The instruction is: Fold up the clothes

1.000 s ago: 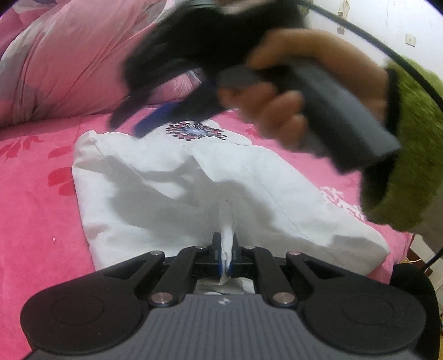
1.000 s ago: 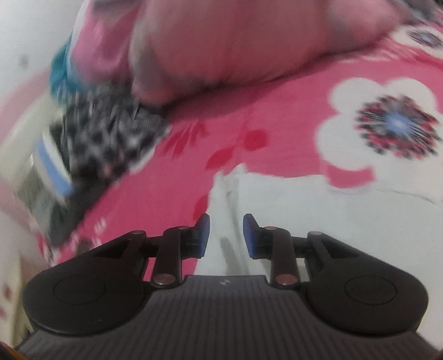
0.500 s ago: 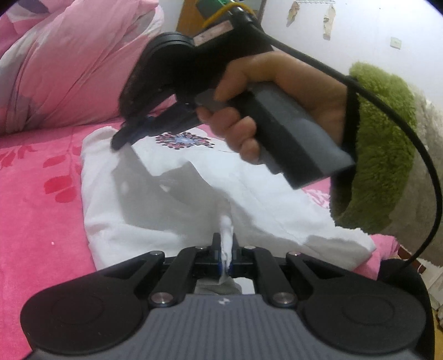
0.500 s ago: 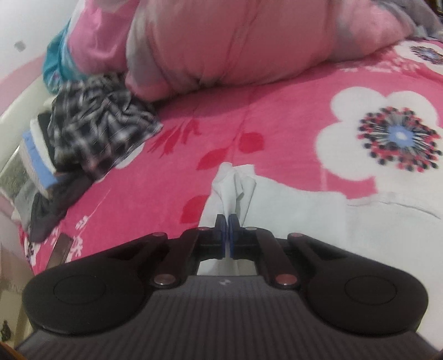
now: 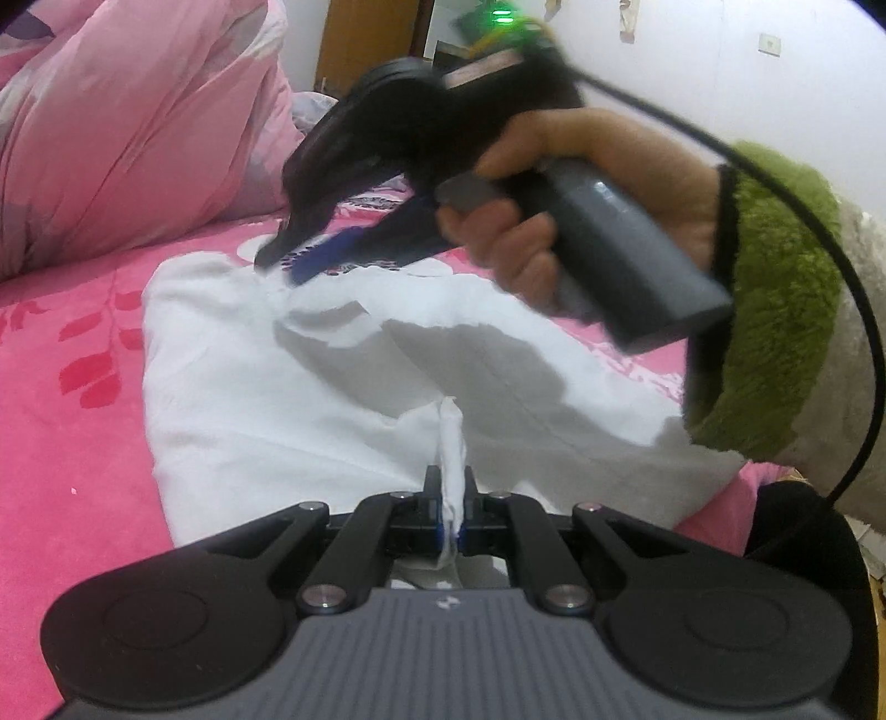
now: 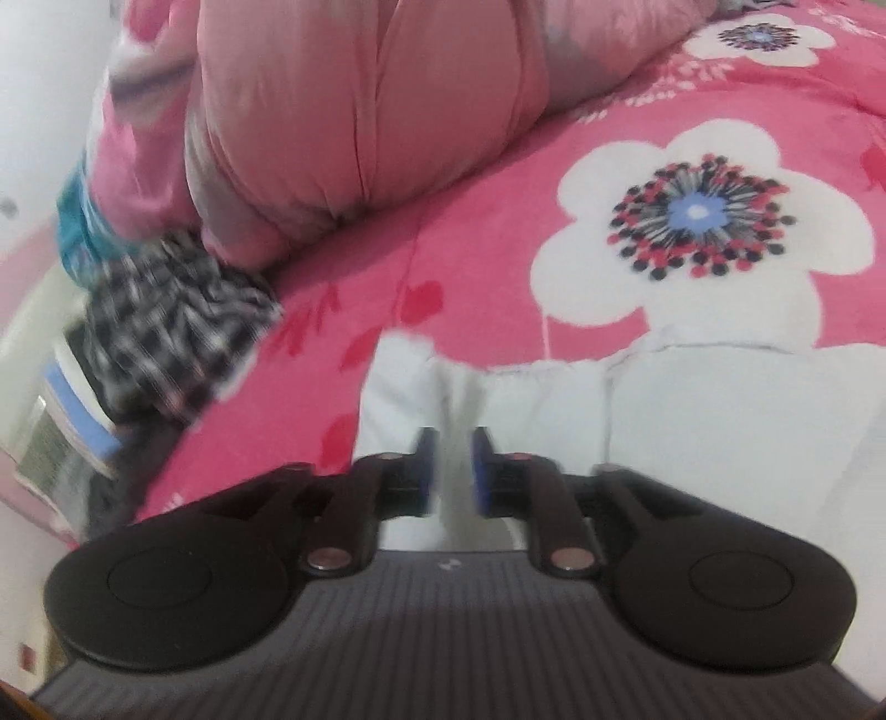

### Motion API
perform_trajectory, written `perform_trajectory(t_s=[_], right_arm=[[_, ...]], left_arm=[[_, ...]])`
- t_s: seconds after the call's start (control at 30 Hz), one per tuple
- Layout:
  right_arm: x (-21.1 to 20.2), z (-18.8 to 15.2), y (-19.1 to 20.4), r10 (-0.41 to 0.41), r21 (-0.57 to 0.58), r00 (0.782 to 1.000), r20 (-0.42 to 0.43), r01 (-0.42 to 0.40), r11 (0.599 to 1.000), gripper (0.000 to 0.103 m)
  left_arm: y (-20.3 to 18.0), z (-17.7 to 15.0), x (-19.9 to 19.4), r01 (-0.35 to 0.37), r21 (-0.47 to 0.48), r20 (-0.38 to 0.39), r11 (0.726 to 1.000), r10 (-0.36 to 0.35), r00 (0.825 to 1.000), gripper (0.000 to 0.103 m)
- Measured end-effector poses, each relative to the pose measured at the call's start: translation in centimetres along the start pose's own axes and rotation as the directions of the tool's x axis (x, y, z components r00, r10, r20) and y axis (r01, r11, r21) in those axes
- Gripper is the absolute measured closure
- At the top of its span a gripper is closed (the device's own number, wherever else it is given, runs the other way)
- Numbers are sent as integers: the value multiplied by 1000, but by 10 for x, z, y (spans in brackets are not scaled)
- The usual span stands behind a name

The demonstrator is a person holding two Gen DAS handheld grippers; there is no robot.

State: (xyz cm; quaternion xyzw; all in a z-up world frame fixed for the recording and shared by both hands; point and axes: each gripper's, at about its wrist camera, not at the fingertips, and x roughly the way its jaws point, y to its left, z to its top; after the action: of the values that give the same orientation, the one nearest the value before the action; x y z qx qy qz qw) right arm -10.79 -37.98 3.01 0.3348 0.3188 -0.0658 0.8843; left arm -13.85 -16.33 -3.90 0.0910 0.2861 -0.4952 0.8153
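Observation:
A white garment (image 5: 249, 387) lies spread on the pink bed. My left gripper (image 5: 451, 498) is shut on a pinched ridge of its near edge, and the cloth stands up between the pads. My right gripper (image 5: 288, 260), held by a hand in a green fuzzy sleeve, hovers blurred over the garment's far edge. In the right wrist view the right gripper (image 6: 451, 459) has its jaws opening. The white garment (image 6: 692, 415) lies under and ahead of them in a soft fold, and the blue pads do not press on it.
A pink quilt (image 5: 127, 127) is bunched at the back of the floral bedspread (image 6: 554, 221). A stack of clothes topped by a checked piece (image 6: 171, 327) sits at the bed's left edge. A black cable (image 5: 864, 310) loops from the right gripper. A wooden door (image 5: 365, 39) stands behind.
Half a second ago the right gripper was shut on a pinch of the garment's far corner; now its jaws stand apart and the cloth has dropped. The left gripper keeps its hold.

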Motion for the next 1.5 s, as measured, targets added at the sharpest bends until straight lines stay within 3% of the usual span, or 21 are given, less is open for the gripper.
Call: perform_trajectory(t_s=[0.03, 0.07, 0.2, 0.33, 0.47, 0.6, 0.7, 0.8, 0.87, 1.27, 1.5], right_arm=[[-6, 0, -4, -6, 12, 1000, 15, 5, 1000, 51], [-11, 1, -9, -13, 23, 1000, 23, 13, 1000, 45], [-5, 1, -35, -23, 119, 998, -61, 30, 992, 42], [12, -3, -37, 25, 158, 992, -127, -5, 987, 42], [21, -1, -19, 75, 129, 987, -139, -57, 990, 42], [29, 3, 0, 63, 55, 987, -150, -55, 997, 43], [35, 5, 11, 29, -10, 988, -148, -31, 999, 51], [45, 5, 17, -5, -48, 987, -159, -3, 999, 72], [49, 4, 19, -13, -62, 986, -167, 3, 998, 97], [0, 6, 20, -35, -137, 999, -9, 34, 990, 102], [-31, -2, -22, -59, -80, 997, 50, 63, 995, 102]], left_arm=[[1, 0, 1, 0, 1, 0, 1000, 0, 1000, 98], [2, 0, 2, 1, 0, 0, 1000, -1, 1000, 98], [0, -2, 6, 3, 4, 6, 1000, -3, 1000, 98], [1, -6, 5, 10, 4, 15, 1000, -10, 1000, 98], [-5, -7, -4, 18, 8, 28, 1000, -19, 999, 98], [-6, -7, -7, 23, 9, 40, 1000, -24, 999, 98], [-7, -8, -9, 23, 13, 46, 1000, -23, 999, 98], [-8, -7, -11, 19, 21, 55, 1000, -20, 998, 98], [-9, -6, -13, 16, 25, 62, 1000, -18, 998, 98], [-37, 5, -25, -10, 210, 111, 978, -14, 994, 98], [-56, 10, -5, 61, 236, 28, 970, -70, 997, 98]])
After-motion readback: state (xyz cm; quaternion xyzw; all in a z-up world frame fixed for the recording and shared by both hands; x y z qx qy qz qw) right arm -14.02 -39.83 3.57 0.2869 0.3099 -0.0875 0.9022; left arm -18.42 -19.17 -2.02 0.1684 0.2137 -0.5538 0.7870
